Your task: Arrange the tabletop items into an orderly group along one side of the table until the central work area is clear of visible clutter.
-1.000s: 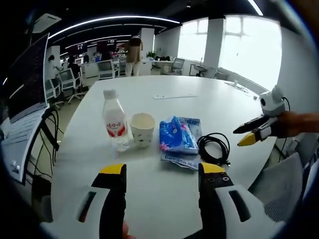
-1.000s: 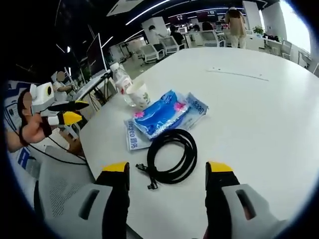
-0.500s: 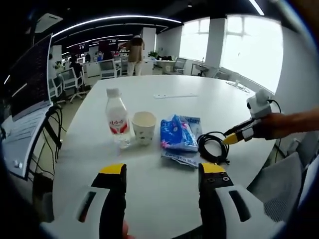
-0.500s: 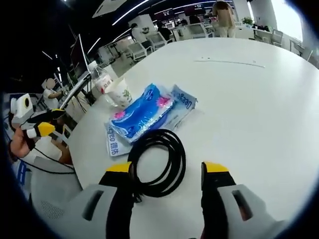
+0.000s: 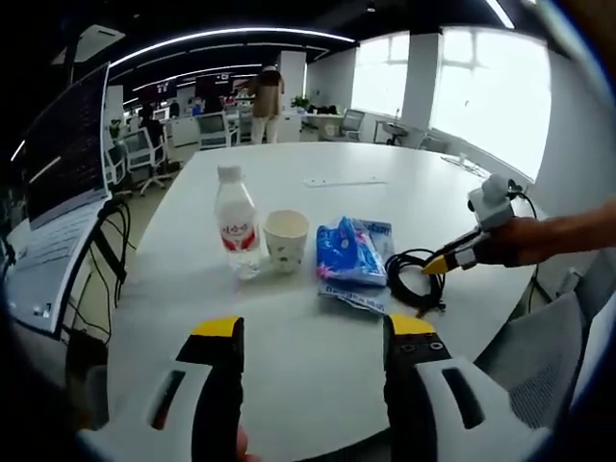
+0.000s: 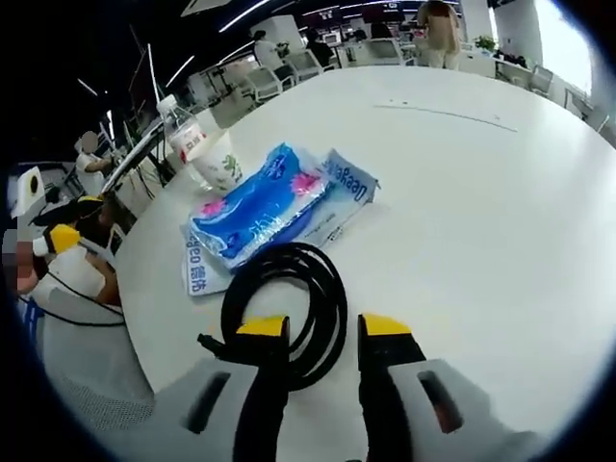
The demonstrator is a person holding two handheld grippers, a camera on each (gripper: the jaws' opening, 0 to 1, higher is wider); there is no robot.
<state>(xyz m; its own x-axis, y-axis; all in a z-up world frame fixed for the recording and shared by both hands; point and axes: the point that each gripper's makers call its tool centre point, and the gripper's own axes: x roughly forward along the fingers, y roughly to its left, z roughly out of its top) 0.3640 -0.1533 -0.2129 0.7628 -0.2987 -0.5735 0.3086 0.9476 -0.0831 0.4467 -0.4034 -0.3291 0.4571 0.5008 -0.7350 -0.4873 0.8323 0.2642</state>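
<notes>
Right gripper (image 6: 322,332) has narrowed around the coiled black cable (image 6: 286,306); left gripper (image 5: 313,329) gapes

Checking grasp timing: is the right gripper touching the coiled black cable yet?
Touching. In the right gripper view, the right gripper has its yellow-tipped jaws narrowed astride the coiled black cable, the near strand running between them against the tips.

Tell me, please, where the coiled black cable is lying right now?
In the right gripper view the black cable lies on the white table between the right gripper fingers, beside the blue packet; the left gripper view shows it right of that packet.
</notes>
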